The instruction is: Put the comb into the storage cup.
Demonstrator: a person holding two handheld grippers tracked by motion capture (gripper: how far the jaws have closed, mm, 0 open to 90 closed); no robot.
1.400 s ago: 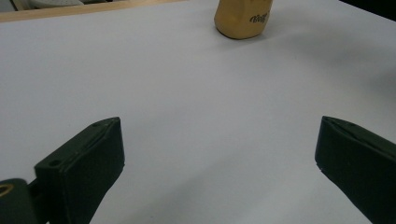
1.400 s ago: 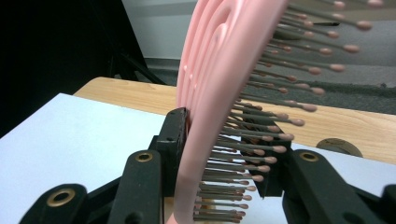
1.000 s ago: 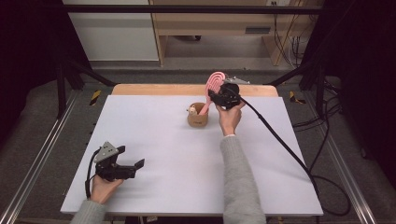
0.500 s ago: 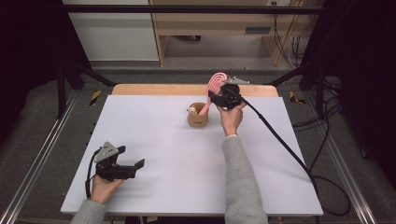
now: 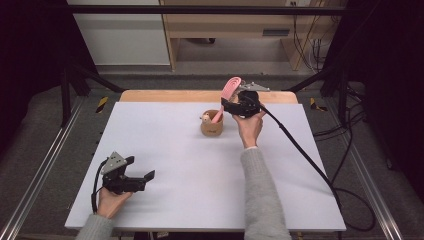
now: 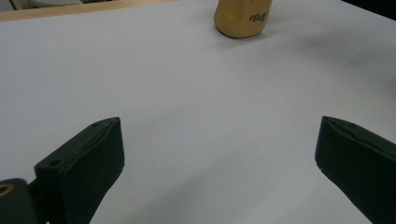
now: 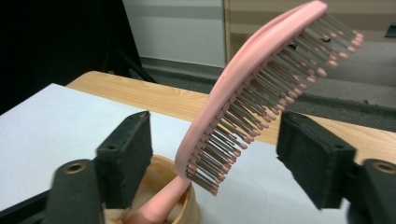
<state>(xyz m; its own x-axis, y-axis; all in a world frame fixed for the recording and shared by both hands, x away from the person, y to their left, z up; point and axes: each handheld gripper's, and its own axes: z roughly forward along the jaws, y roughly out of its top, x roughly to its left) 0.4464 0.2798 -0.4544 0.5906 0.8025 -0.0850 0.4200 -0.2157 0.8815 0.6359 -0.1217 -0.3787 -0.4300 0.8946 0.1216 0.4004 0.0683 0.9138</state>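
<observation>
A pink hairbrush stands handle-down in a tan cup at the back middle of the white table, with its head leaning up and to the right. My right gripper is at the brush's head. Its jaws have just been opening. In the right gripper view the brush rises between the two pads, with a gap on each side, above the cup. The right gripper is open. My left gripper rests open at the front left. The left gripper holds nothing and faces the far cup.
The right gripper's black cable trails across the table's right side and off its edge. A wooden strip borders the table's back. Metal frame rails run along both sides.
The right hand has shifted only slightly beside the brush. The brush, the cup and the left gripper stand where they were.
</observation>
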